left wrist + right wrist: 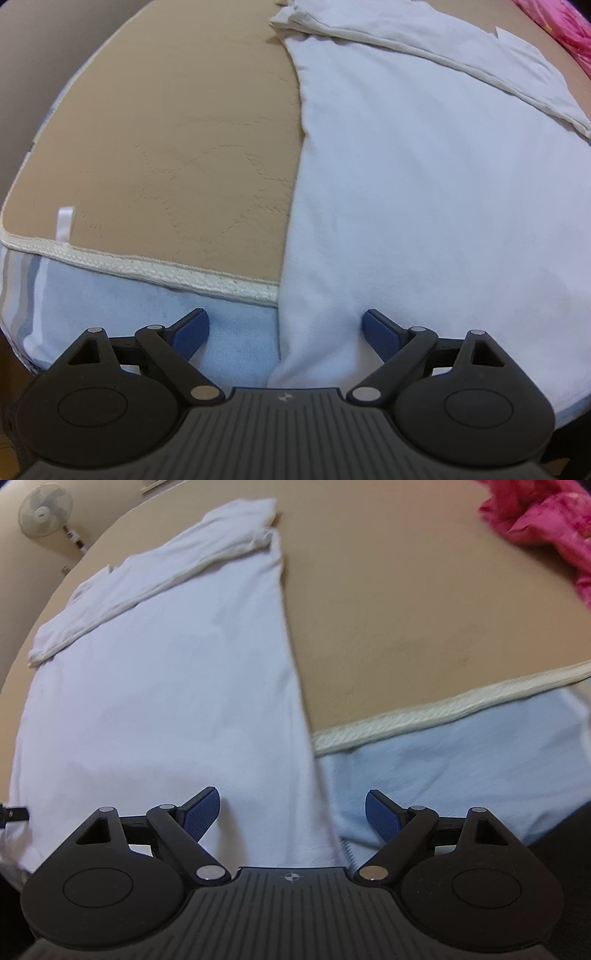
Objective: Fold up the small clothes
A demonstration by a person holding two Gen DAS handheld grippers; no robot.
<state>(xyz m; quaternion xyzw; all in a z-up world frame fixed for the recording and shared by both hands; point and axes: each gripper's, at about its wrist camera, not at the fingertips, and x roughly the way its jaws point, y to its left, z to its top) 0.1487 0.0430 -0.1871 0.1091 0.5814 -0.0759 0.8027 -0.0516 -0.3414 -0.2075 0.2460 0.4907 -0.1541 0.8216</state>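
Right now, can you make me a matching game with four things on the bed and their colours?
Things:
1. garment
2. mattress top
3. crumpled cloth
4. gripper pads

Colours:
A. pink
B. dark blue
C. white
D. tan

Pairs: 1-C, 2-D, 3-A, 4-B
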